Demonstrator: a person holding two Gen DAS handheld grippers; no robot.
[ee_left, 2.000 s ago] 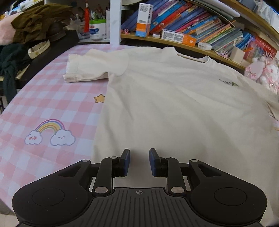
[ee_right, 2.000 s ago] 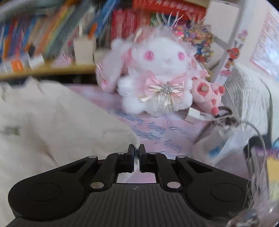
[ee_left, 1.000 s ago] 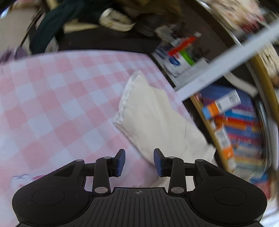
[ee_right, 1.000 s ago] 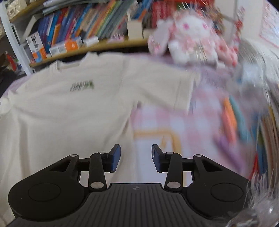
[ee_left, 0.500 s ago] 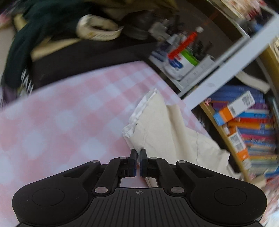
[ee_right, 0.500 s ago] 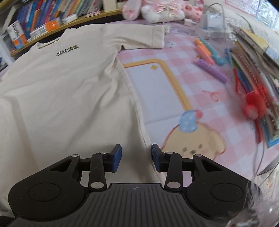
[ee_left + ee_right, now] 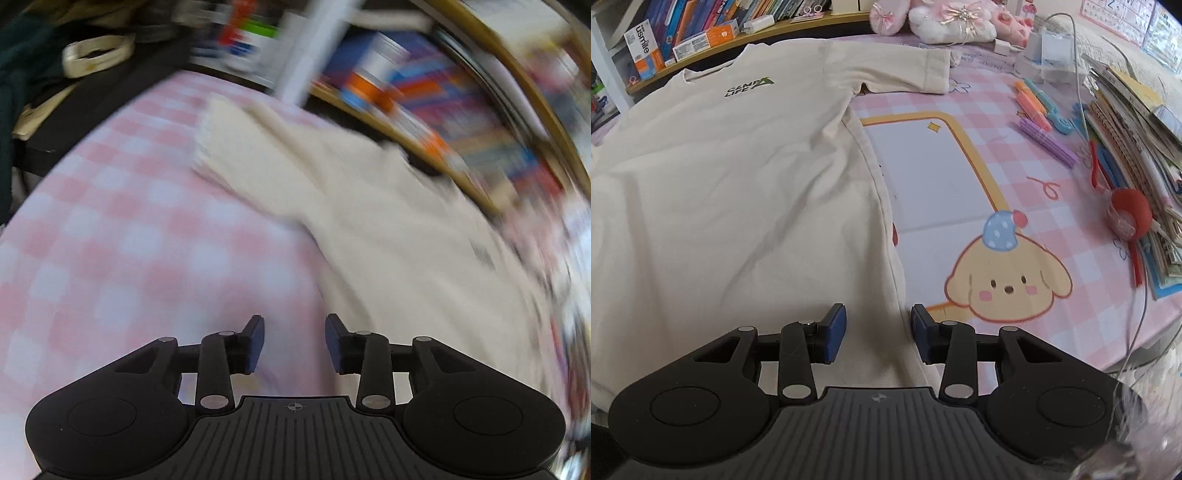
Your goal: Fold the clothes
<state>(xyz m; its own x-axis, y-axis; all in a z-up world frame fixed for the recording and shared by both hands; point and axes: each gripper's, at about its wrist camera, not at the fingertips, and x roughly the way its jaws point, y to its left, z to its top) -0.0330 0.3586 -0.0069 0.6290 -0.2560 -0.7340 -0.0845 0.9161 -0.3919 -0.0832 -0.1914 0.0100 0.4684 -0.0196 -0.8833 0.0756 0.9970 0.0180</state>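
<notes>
Right wrist view: cream T-shirt lies spread flat, front side up, on a pink checked tablecloth. Small dark chest print reads "CAMP LIFE". Collar points away from the tool, toward the bookshelf. One short sleeve is laid out ahead and to the right of the tool. The shirt's side seam runs down to the gap between the fingers. Right gripper is spread wide, blue pads apart, nothing between them; it sits over the shirt's lower right edge, whether touching the cloth I cannot tell.

To the right of the tool, on the tablecloth: a printed cartoon puppy just beside the shirt hem, coloured pens farther ahead, a stack of books and papers at the far right, a red round object near that stack. A pink-and-white plush toy sits beyond the sleeve.

Left wrist view (heavy motion blur): left gripper also spread, empty, over bare checked cloth. The shirt lies ahead and to the right of it, its other sleeve ahead, apparently flat. Dark clothing is piled far left of the tool. Bookshelf beyond; details unreadable.
</notes>
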